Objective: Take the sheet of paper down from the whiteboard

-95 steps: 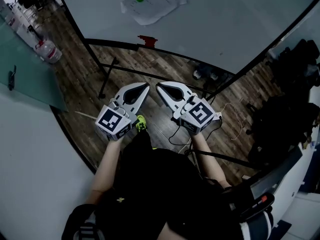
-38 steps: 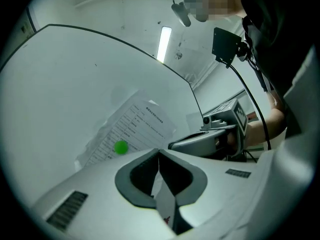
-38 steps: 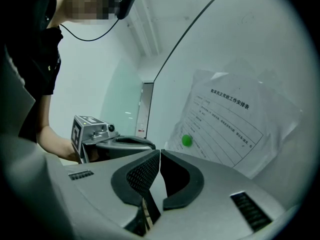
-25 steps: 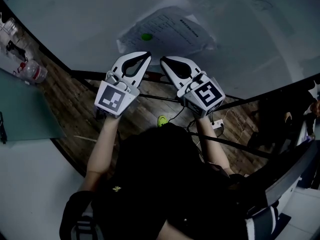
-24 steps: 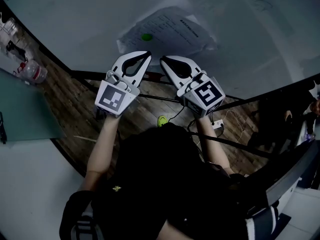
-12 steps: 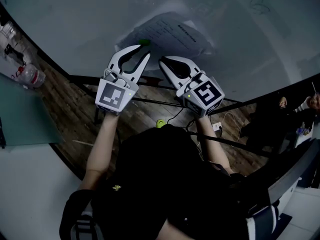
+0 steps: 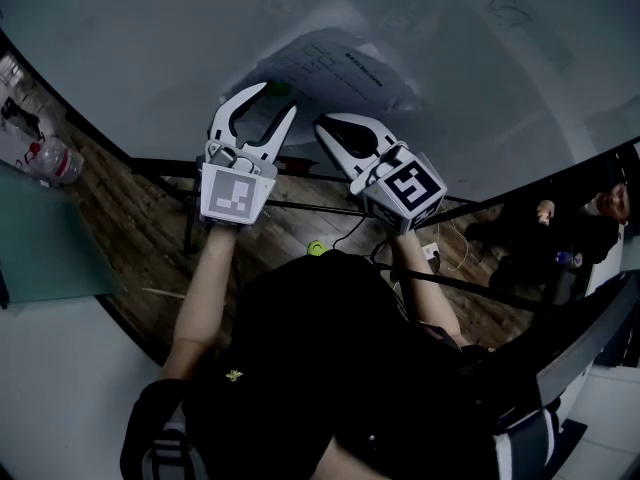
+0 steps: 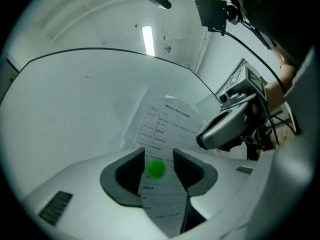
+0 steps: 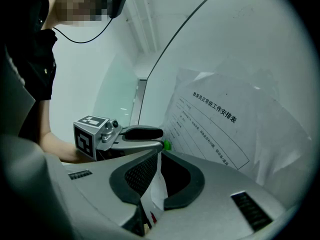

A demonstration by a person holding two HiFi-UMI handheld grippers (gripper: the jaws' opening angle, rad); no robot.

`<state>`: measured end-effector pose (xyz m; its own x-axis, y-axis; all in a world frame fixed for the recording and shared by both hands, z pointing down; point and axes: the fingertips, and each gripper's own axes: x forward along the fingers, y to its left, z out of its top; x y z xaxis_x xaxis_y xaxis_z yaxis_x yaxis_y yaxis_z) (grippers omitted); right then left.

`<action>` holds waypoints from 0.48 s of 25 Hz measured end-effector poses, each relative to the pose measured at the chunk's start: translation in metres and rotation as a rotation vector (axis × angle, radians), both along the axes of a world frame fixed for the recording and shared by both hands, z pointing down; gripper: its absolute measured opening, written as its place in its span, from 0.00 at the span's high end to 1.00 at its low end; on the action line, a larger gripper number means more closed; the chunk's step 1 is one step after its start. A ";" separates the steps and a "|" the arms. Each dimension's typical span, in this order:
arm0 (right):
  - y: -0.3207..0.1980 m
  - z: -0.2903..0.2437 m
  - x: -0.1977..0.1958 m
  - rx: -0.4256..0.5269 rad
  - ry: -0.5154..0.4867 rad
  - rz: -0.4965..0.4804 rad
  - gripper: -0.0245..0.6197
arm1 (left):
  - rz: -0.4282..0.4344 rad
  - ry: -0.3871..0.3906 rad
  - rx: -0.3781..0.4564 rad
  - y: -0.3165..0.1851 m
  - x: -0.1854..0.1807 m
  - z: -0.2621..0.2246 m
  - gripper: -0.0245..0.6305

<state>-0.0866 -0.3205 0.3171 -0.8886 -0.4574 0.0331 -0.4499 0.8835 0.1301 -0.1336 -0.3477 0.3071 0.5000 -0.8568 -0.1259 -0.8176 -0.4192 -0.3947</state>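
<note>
A wide whiteboard (image 7: 150,28) fills the upper part of the head view, standing on a dark frame over a wooden floor (image 7: 150,218). Pinned to it, a little crumpled and tilted, is the sheet of paper (image 7: 335,68). It hangs flat against the board, and the only fastening we can see is a small green magnet (image 8: 155,168) near its lower left part.

We hold the left tongs (image 8: 159,154) up to the board, and their jaws have just been opening. They now stand wide apart with the magnet framed in the gap between them. The pads lie to either side of it and, as far as we can see, touch neither it nor the paper.

The right tongs (image 9: 159,155) sit just beside the left, at the sheet's lower edge. Their jaws have just been opening a little, yet they stand nearly together. A fold of the paper's edge runs down between the pads, so we judge it pinched there.

We read this as the step of freeing the fastening, with one side steadying the sheet and the other lined up on the magnet. Next we would need to push the left tongs forward until the pads flank the magnet squarely. Then we would close on it and pull it straight off the board. The right tongs must keep hold meanwhile, so the loose paper neither slides away nor tears.
</note>
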 end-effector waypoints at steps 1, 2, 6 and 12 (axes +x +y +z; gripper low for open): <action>0.000 0.000 0.000 -0.001 0.004 0.000 0.90 | -0.010 -0.012 0.004 -0.001 0.000 0.001 0.69; 0.000 0.000 0.001 -0.002 0.007 0.002 0.90 | -0.021 -0.022 0.007 -0.003 -0.001 0.002 0.68; 0.000 0.001 0.006 -0.002 0.013 0.013 0.90 | -0.052 -0.082 0.014 -0.009 0.001 0.010 0.66; 0.001 0.000 0.013 -0.002 0.012 0.029 0.90 | -0.090 -0.160 0.084 -0.014 0.007 0.009 0.66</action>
<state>-0.0732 -0.3195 0.3171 -0.8744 -0.4832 0.0447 -0.4741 0.8702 0.1340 -0.1263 -0.3612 0.3157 0.4412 -0.8888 -0.1238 -0.7742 -0.3073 -0.5533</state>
